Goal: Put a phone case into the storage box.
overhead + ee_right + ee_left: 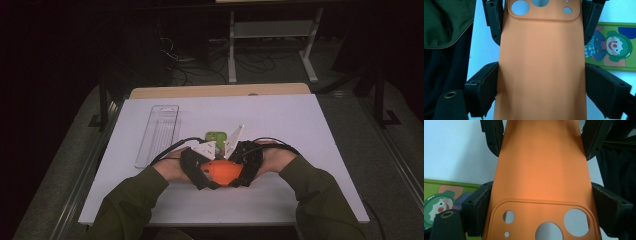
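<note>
Near the table's (300, 200) front edge, the left gripper (200, 172) and right gripper (245, 170) both clamp the orange phone case (222, 171); the gripper views reveal its camera holes (549, 231); the high view adds a clear tray (159, 135), far left, contents unclear.

The person wears long olive-green sleeves (131, 197) that reach the wrists. Each hand carries a black two-jaw gripper, the left gripper (196, 167) and the right gripper (246, 165), each topped by a pale grey three-cornered plate (205, 148) and trailing a thin black cable (167, 150). The blocky black fingers (477, 207) have small screws and what seem to be dark, slightly frayed pads.
</note>
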`<state>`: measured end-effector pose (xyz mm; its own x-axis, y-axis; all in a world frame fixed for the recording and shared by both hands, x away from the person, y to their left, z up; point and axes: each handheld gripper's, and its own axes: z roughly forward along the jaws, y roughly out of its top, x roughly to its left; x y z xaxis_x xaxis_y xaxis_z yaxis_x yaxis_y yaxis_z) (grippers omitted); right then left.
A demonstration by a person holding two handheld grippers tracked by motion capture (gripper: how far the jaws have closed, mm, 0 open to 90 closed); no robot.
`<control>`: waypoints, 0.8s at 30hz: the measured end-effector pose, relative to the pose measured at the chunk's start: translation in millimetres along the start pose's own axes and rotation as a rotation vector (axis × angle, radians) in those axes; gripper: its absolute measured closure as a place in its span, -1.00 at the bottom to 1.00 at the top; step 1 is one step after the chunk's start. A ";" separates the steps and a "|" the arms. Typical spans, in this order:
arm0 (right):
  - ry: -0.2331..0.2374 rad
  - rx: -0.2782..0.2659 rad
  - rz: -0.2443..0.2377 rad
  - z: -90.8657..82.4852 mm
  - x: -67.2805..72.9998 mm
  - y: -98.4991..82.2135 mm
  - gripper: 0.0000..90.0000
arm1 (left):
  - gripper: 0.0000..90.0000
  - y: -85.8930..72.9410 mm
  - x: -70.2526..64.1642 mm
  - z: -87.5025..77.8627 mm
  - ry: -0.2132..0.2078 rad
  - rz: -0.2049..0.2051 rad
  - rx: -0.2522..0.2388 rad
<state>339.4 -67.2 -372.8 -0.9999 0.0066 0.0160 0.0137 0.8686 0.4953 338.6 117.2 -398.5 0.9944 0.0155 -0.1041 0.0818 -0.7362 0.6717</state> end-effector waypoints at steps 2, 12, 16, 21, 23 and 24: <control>0.007 0.001 0.004 0.3 -0.1 -0.2 -0.66 | -0.67 -0.1 0.4 0.1 -0.011 -0.004 0.002; 0.002 -0.032 0.038 -4.4 -2.8 -4.5 -0.86 | -0.66 0.6 -0.4 -0.6 0.004 -0.014 0.011; -0.020 -0.062 0.088 -13.1 -5.0 -8.9 -1.00 | -0.66 0.9 0.5 -0.2 0.026 -0.028 0.018; -0.076 -0.116 0.151 -22.6 -9.5 -18.9 -1.00 | -0.66 -0.2 1.7 0.0 0.058 -0.059 0.022; -0.096 -0.138 0.173 -25.0 -10.7 -22.3 -1.00 | -0.66 -0.4 1.8 0.4 0.069 -0.068 0.020; -0.102 -0.145 0.185 -26.5 -11.1 -24.2 -1.00 | -0.66 -0.3 2.4 0.5 0.081 -0.081 0.029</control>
<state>350.4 -101.3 -361.9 -0.9761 0.2147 0.0340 0.1902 0.7678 0.6118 340.9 117.2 -399.3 0.9868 0.1300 -0.0967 0.1616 -0.7493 0.6422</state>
